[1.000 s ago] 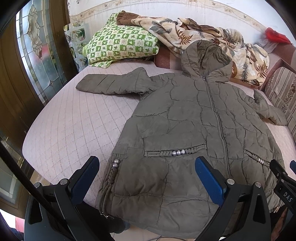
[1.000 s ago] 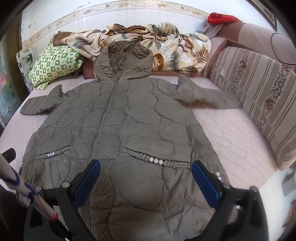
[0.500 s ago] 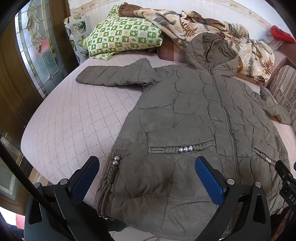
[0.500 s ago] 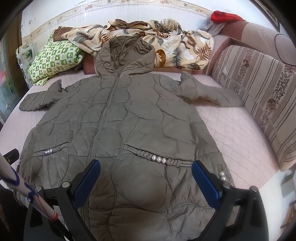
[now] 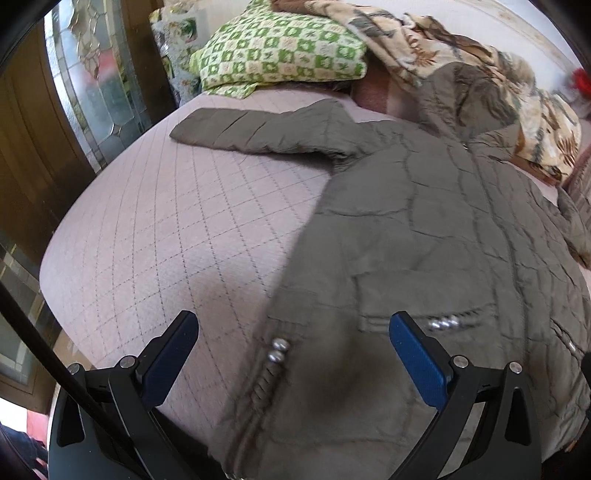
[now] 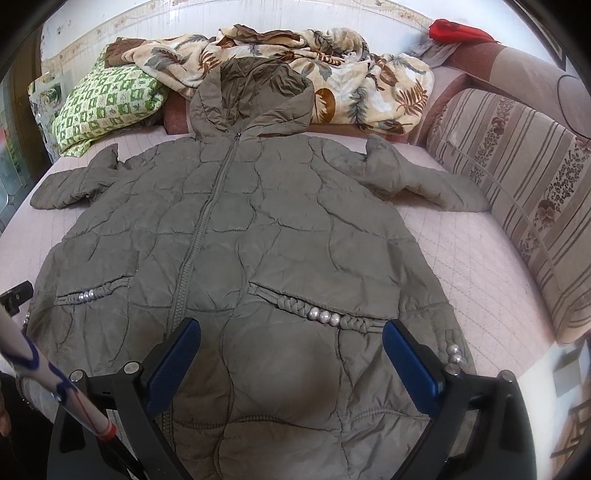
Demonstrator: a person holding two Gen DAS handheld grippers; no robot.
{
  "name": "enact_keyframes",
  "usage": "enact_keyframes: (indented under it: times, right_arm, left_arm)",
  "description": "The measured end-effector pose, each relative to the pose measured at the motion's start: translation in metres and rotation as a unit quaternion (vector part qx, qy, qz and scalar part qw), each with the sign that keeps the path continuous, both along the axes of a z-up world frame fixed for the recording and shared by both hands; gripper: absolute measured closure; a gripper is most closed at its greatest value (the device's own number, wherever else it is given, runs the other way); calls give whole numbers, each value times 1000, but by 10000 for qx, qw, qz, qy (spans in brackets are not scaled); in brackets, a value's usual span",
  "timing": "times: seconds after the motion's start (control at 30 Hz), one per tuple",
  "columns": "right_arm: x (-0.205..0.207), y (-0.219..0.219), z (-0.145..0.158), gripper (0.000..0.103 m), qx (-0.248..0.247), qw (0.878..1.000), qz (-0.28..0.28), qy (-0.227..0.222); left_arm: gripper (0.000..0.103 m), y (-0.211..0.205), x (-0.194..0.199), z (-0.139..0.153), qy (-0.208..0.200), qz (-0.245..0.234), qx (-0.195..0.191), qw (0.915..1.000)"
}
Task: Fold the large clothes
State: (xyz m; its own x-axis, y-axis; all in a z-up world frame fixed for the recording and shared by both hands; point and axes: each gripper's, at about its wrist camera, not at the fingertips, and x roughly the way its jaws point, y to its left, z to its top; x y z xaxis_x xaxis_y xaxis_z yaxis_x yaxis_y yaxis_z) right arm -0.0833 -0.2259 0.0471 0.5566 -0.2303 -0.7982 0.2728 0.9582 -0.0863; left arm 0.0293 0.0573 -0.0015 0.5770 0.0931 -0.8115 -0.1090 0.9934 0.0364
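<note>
- The left gripper (image 5: 293, 349) hangs over the near left part of the bed with its blue-padded fingers (image 5: 415, 363) spread wide apart and nothing between them; below the gap lie the coat's left side seam and a pair of silver beads (image 5: 277, 350).
- The right gripper (image 6: 291, 350) is likewise wide apart and empty, poised above the coat's lower front, its fingers (image 6: 408, 363) either side of the right pocket's braided trim with silver beads (image 6: 325, 316).
- The olive-green quilted hooded coat (image 6: 258, 236) lies flat and face up on the bed, zipped along the centre, its hem at the near edge and its hood (image 6: 255, 96) at the far edge, propped against the bedding.
- One sleeve (image 5: 255, 129) stretches towards the bed's far left corner; the other sleeve (image 6: 424, 177) reaches to the right edge, beside the striped sofa cushion (image 6: 517, 177).
- The pale pink diamond-quilted bed cover (image 5: 166, 229) is bare to the left of the coat.
- At the far edge rest a green-and-cream checked pillow (image 5: 280, 44) and a crumpled cream blanket with a brown leaf print (image 6: 332, 74).
- A red cloth item (image 6: 458, 31) sits at the far right corner, on top of the sofa back.
- A wooden door with leaded glass (image 5: 96, 81) stands left of the bed.
</note>
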Motion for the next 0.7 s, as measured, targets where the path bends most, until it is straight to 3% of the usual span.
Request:
enact_keyframes:
  times: [0.23, 0.4, 0.7]
  right_arm:
    - [4, 11, -2, 2, -104, 9999, 66, 65]
    - [5, 18, -1, 2, -175, 9997, 121, 73]
    - [4, 19, -2, 2, -136, 9998, 122, 78]
  left_arm:
    - [0, 29, 27, -36, 441, 157, -179, 9987]
    - [0, 43, 31, -58, 788, 284, -641, 9944]
    - [0, 41, 21, -60, 744, 95, -499, 9959]
